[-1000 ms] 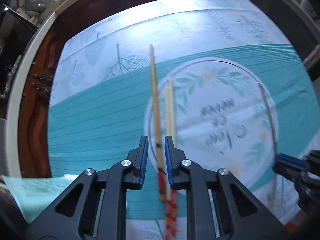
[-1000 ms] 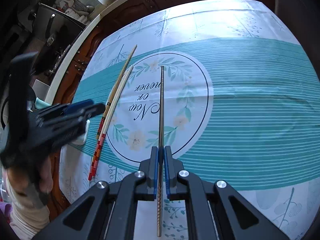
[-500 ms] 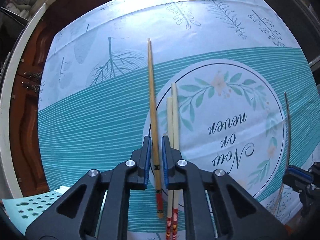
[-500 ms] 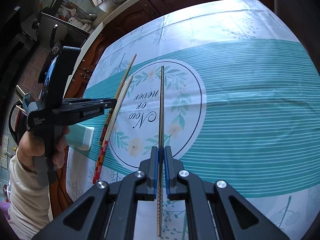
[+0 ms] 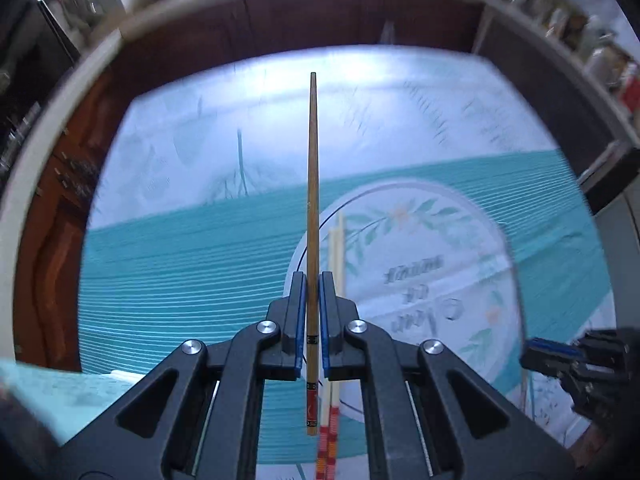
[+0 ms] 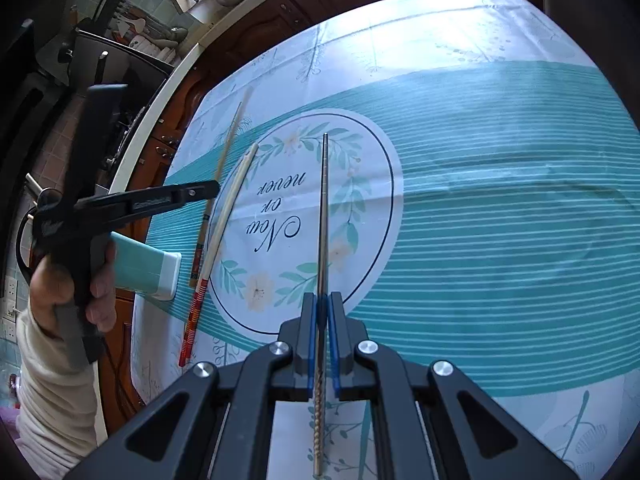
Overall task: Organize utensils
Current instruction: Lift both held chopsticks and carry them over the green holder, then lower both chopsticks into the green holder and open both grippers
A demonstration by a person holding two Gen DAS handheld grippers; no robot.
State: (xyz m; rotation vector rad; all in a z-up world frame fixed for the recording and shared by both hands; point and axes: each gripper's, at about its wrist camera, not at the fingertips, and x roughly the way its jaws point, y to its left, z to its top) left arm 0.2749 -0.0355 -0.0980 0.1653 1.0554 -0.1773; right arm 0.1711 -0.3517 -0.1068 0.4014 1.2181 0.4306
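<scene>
My left gripper [image 5: 313, 276] is closing its jaws on a brown wooden chopstick [image 5: 313, 180], pads pressed to it just above the red-banded end. The stick hangs off the tablecloth [image 5: 180, 280] and points away. In the right wrist view the same gripper [image 6: 212, 190] holds the blurred chopstick [image 6: 230, 140] at the left. A pair of pale chopsticks with red patterned handles [image 6: 224, 224] lies on the cloth beside it. My right gripper [image 6: 322, 296] is shut on a metal chopstick [image 6: 325, 208] with a twisted handle end, over the round printed medallion.
A teal box [image 6: 144, 266] sits at the table's left edge, under a person's hand [image 6: 68, 292] on the left gripper's handle. Brown cabinets and a white counter rim [image 6: 160, 100] curve behind the table. The right half of the cloth [image 6: 500, 220] is striped teal.
The left gripper has shut on the brown chopstick and lifted it off the cloth, tilting up so the far counter shows. The right gripper has kept still with the metal chopstick.
</scene>
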